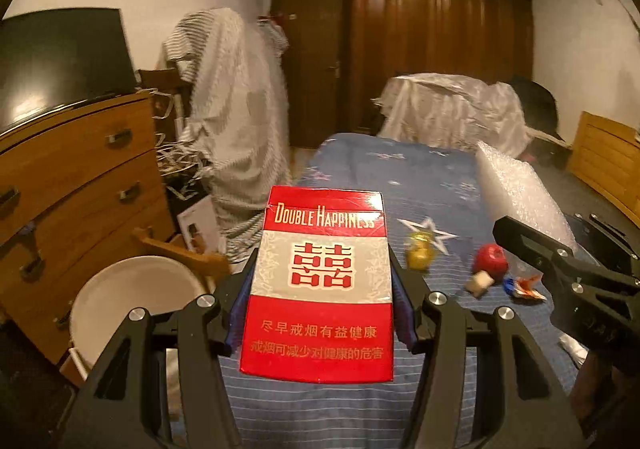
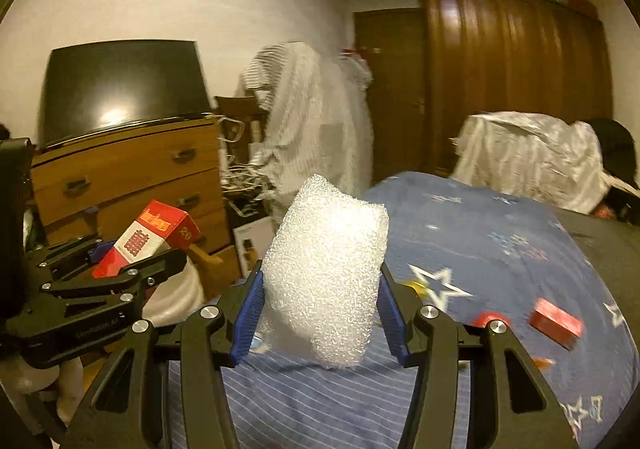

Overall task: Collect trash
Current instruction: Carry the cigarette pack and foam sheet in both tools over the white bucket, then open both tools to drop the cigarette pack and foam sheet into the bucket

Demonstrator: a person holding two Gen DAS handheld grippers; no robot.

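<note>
- Left wrist view: left gripper (image 1: 322,281) jaws pinching red/white cigarette pack (image 1: 320,285) by its side edges, pack upright, "Double Happiness" face twd cam, held above the bed (image 1: 400,177).
- White bucket (image 1: 132,301) near left, just beside the bed edge, below-left of the pack.
- Still on the bed, right of pack: yellow wrapper (image 1: 418,251), red round item (image 1: 491,255), small beige piece (image 1: 479,283) touching it, red/blue/white wrapper (image 1: 524,287) nearer right.
- Right wrist view: right gripper (image 2: 320,285) jaws pinching white foam wrap (image 2: 326,273), bulging up betw the blue pads, above near edge of bed.
- Small red box (image 2: 556,323) on the bed at right, blurred.
- Wooden dresser (image 2: 132,177) far left w/ dark TV (image 2: 124,89) on top; dark wardrobe (image 2: 512,73) far right.
</note>
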